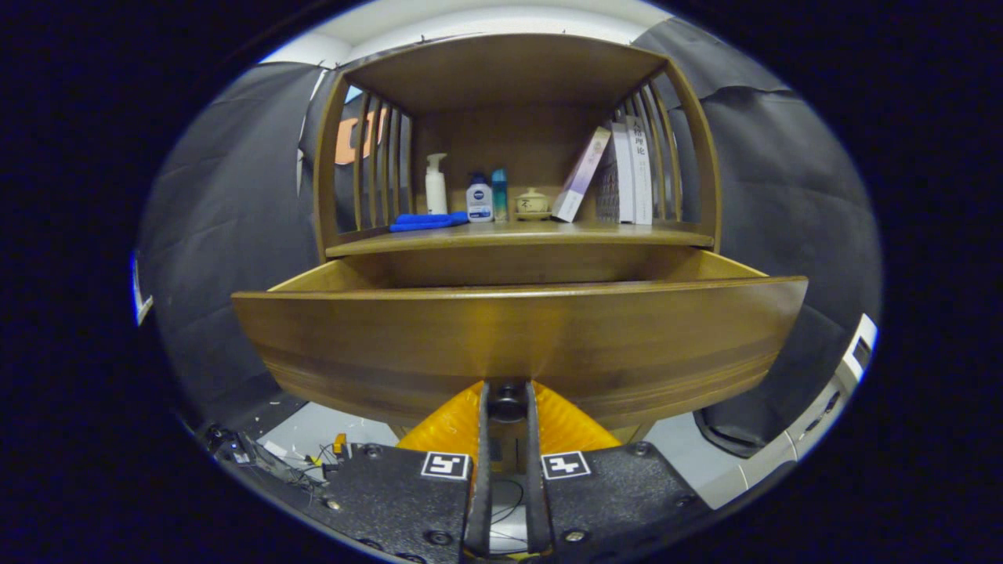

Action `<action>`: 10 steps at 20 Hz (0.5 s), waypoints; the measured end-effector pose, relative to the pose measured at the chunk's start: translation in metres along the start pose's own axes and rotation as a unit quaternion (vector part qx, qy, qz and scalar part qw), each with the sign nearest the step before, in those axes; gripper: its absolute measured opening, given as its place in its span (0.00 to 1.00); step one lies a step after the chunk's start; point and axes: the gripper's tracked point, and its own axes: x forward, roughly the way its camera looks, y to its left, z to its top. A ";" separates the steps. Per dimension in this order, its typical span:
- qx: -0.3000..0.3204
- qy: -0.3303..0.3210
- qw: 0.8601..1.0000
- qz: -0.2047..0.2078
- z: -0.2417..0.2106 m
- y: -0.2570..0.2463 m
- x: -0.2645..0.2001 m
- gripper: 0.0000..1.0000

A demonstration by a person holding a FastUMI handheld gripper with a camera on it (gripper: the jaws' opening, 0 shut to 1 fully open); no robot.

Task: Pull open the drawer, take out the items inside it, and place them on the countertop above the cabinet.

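gripper (508, 401) fingers clenched on the knob (508, 399) of the open drawer (517, 337); pulling further could tip it out.

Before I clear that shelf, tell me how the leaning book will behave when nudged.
The leaning book rests tilted against the upright books, so a nudge would probably slide or topple it. It looks thin and stiff, likely light. The gripper is shut on the drawer knob.

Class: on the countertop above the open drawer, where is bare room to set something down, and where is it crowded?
Bare: countertop front strip, before the books. Crowded: blue cloth, bottles and small jar behind. The gripper is shut on the drawer knob.
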 end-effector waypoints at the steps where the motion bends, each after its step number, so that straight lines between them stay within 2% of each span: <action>1: 0.000 0.003 1.000 0.002 -0.003 0.001 -0.006 0.21; 10: -0.023 0.025 0.999 0.029 -0.026 0.013 -0.048 0.21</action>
